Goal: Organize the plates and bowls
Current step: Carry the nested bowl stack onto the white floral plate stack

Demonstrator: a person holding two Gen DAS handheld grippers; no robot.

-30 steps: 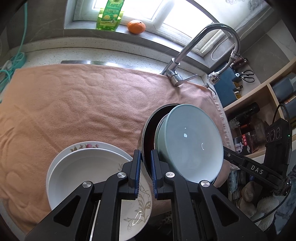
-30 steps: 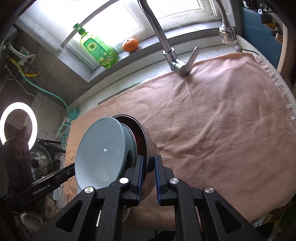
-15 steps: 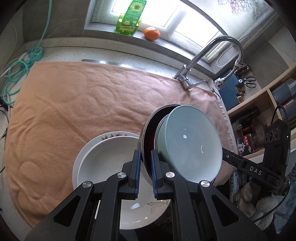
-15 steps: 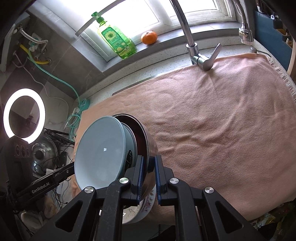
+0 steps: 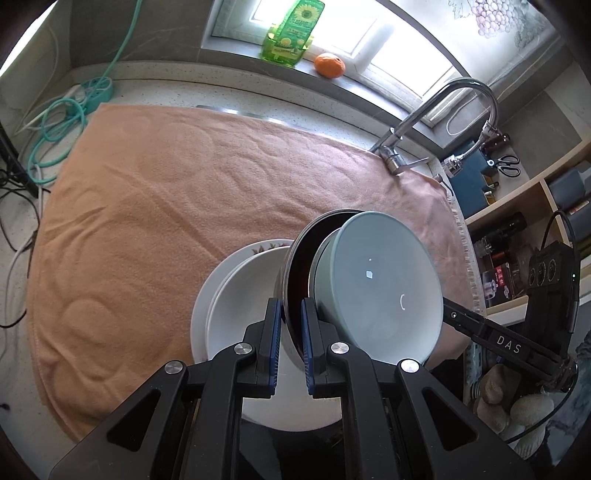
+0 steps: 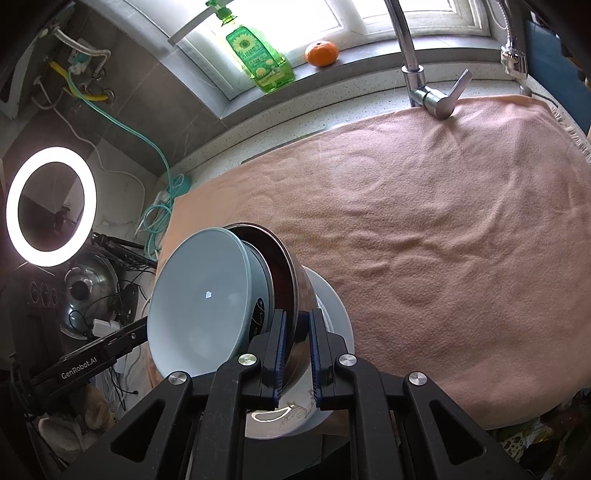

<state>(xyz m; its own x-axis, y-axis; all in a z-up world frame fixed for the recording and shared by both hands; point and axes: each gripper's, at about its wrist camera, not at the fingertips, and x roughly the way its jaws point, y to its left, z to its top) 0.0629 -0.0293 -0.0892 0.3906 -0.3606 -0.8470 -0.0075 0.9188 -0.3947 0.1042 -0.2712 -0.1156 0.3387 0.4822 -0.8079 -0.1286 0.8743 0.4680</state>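
Left wrist view — metal bowl (image 5: 295, 273) rim pinched by left gripper (image 5: 289, 341).

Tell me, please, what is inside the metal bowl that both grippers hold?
A grey-blue bowl is nested inside the metal bowl, which the left gripper and right gripper clamp by its rim. The blue bowl covers most of the dark interior, so anything beneath it is hidden.

Bright window (image 5: 332, 33) above grey sill, speckled counter (image 6: 295, 129), glowing ring light (image 6: 51, 206), wooden shelves (image 5: 535, 192)
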